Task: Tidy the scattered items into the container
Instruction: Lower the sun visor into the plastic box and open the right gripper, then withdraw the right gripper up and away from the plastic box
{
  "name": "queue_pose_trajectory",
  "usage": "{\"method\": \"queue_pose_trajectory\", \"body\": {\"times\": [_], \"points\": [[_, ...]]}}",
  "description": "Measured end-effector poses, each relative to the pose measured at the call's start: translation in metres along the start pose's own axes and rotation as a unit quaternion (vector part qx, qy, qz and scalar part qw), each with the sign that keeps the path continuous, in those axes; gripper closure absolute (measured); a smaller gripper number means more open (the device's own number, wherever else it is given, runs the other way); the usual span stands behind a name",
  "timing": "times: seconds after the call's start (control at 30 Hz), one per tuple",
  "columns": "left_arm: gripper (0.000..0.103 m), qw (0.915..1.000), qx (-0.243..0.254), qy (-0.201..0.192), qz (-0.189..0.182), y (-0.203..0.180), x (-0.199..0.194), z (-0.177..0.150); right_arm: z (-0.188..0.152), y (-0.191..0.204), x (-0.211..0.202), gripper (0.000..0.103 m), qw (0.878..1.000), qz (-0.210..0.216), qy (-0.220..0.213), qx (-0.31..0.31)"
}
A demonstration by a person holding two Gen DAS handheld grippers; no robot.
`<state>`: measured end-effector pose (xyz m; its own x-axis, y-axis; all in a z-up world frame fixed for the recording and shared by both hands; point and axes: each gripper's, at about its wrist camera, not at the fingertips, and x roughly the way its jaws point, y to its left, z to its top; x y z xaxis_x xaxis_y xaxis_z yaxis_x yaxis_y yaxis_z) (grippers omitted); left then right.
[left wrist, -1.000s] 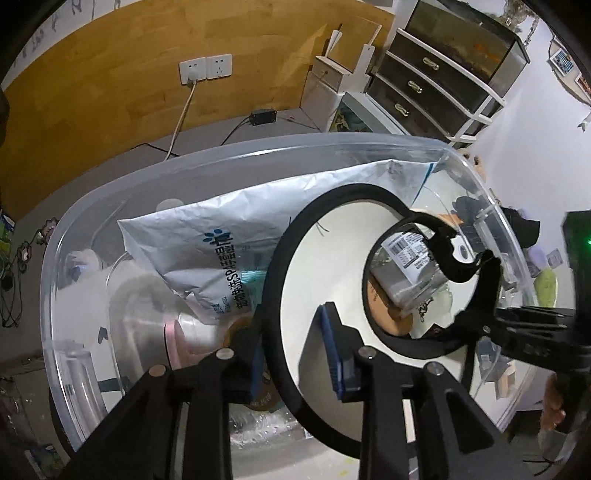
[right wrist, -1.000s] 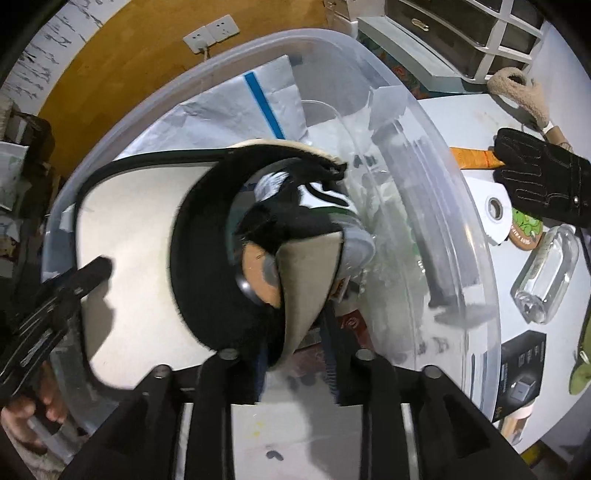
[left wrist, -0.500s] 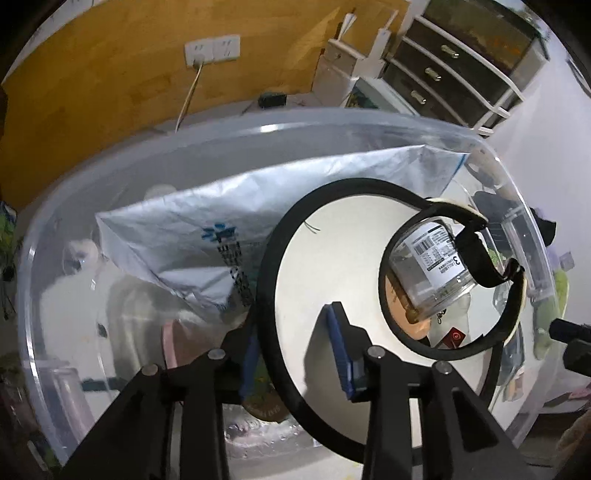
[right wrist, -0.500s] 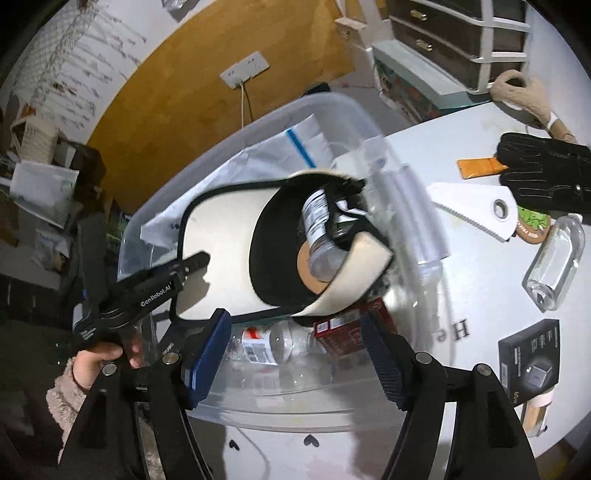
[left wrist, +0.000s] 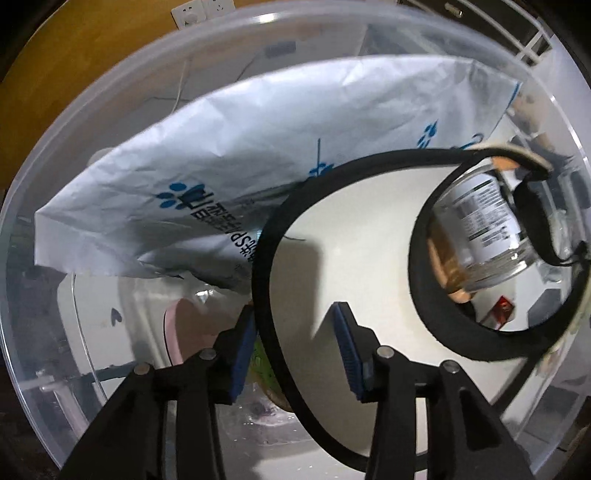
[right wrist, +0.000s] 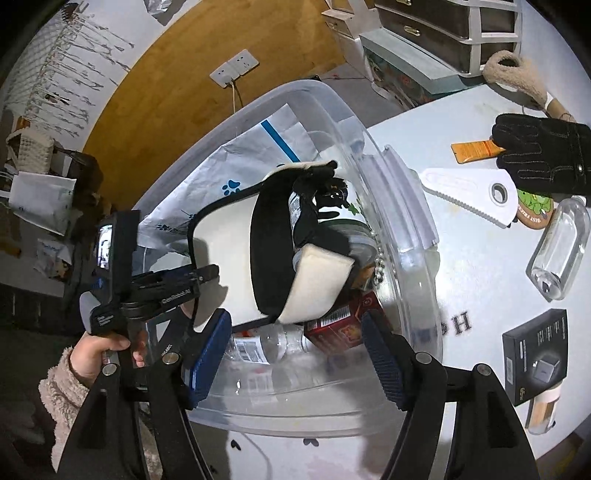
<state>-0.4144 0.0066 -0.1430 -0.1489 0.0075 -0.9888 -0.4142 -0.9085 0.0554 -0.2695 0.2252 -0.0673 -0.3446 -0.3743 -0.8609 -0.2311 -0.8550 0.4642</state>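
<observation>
Left wrist view: the left gripper points down into the clear plastic bin, its jaws just widening, the black rim of a cream mat between them, unpinched. A white bag and a jar lie inside the bin.

Right wrist view: the right gripper hangs above the bin, jaws wide apart, empty. A black glove, a bottle and a black box lie on the table.

One container — perhaps two bottles.

Home: drawer chest, wall sockets
</observation>
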Motion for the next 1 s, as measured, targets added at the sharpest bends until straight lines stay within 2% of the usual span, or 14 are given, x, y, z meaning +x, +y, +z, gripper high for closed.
{"method": "queue_pose_trajectory", "body": {"times": [0.07,0.13,0.2,0.27,0.33,0.5,0.57,0.63,0.7,0.83,0.87,0.9,0.93,1.0], "points": [[0.062,0.9979,0.048,0.011,0.043,-0.017,0.009,0.001,0.001,-0.001,0.000,0.030,1.000,0.003,-0.001,0.002],[0.072,0.9905,0.101,0.025,0.090,-0.035,0.019,0.001,0.001,-0.002,0.000,0.030,1.000,0.005,0.000,0.003],[0.078,0.9814,0.143,0.015,0.127,-0.054,0.023,0.002,0.001,-0.004,-0.001,0.030,1.000,0.008,0.001,0.004],[0.080,0.9769,0.157,0.001,0.145,-0.063,0.022,0.003,0.000,-0.004,-0.004,0.030,1.000,0.010,-0.001,0.000],[0.080,0.9793,0.148,-0.003,0.139,-0.062,0.021,0.006,0.000,-0.005,-0.007,0.030,1.000,0.011,-0.003,-0.004],[0.075,0.9912,0.097,-0.008,0.089,-0.041,0.016,0.013,-0.001,-0.005,-0.010,0.030,1.000,0.011,-0.006,-0.009],[0.061,0.9944,0.078,-0.022,0.068,-0.033,0.009,0.014,-0.002,-0.004,-0.011,0.030,1.000,0.013,-0.007,-0.012],[0.029,0.9950,0.063,-0.046,0.062,-0.027,-0.002,0.014,-0.003,-0.002,-0.012,0.030,1.000,0.013,-0.009,-0.017],[0.018,0.9940,0.052,-0.073,0.061,-0.022,-0.017,0.011,-0.004,0.001,-0.014,0.030,1.000,0.012,-0.015,-0.025],[0.006,0.9917,0.028,-0.114,0.052,-0.018,-0.045,-0.001,-0.008,0.010,-0.019,0.029,0.998,0.003,-0.034,-0.047],[0.005,0.9909,0.024,-0.123,0.049,-0.018,-0.052,-0.006,-0.009,0.013,-0.020,0.024,0.998,0.000,-0.039,-0.054],[0.005,0.9898,0.020,-0.133,0.045,-0.018,-0.060,-0.011,-0.011,0.016,-0.021,0.009,0.997,-0.005,-0.045,-0.060],[0.004,0.9882,0.019,-0.145,0.045,-0.020,-0.067,-0.016,-0.014,0.019,-0.024,0.000,0.996,-0.010,-0.056,-0.070],[0.002,0.9836,0.021,-0.172,0.051,-0.025,-0.081,-0.030,-0.020,0.025,-0.029,0.000,0.993,-0.019,-0.076,-0.089]]}}
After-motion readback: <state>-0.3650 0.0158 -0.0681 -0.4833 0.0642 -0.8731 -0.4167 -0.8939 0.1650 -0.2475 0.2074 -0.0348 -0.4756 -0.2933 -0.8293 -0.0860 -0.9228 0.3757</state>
